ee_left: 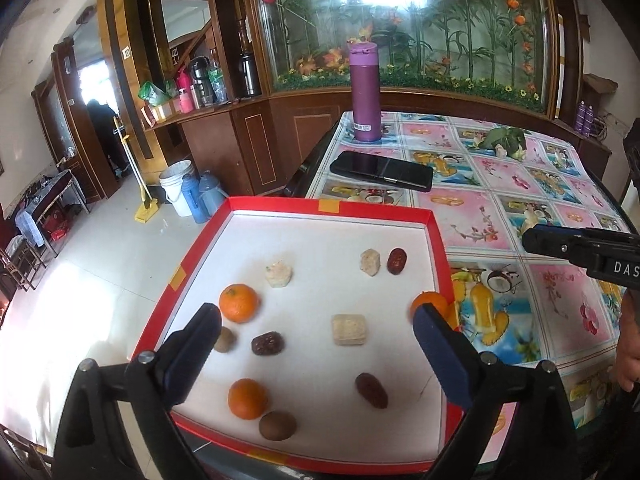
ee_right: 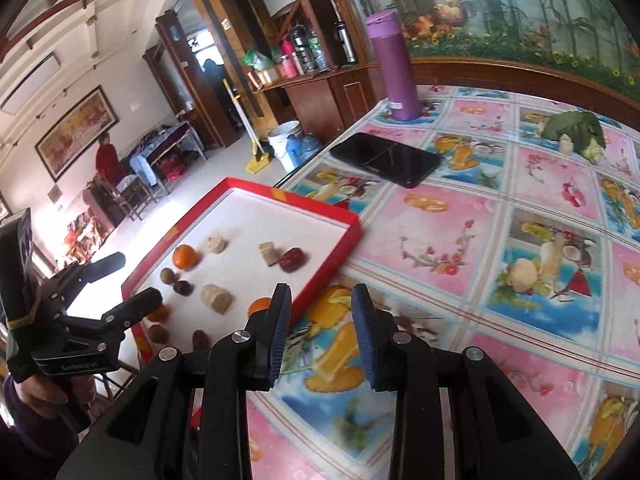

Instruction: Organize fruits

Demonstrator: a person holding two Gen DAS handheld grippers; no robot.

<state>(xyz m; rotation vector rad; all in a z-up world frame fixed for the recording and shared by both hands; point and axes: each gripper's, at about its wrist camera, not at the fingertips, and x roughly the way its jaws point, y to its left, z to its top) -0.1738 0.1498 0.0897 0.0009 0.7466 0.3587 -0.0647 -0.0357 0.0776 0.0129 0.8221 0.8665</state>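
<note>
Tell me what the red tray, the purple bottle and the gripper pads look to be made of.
Red tray: likely cardboard, glossy red walls with a matte white floor; thin folded rim patched with tape.
Purple bottle: probably coated metal with a plastic lid; satin sheen, hard to confirm.
Left gripper pads: seemingly blue rubber, ribbed and matte; the right gripper pads look the same.

Purple flask point(ee_left: 365, 92) and black phone point(ee_left: 382, 169) on floral tablecloth point(ee_left: 500, 200)

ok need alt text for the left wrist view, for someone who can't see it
The open left gripper hovers over a red-rimmed white tray scattered with three oranges, three dark red dates, three pale crumbly blocks and two brown round fruits. Beyond it, on a fruit-patterned tablecloth, lie a black phone and a purple bottle.
</note>
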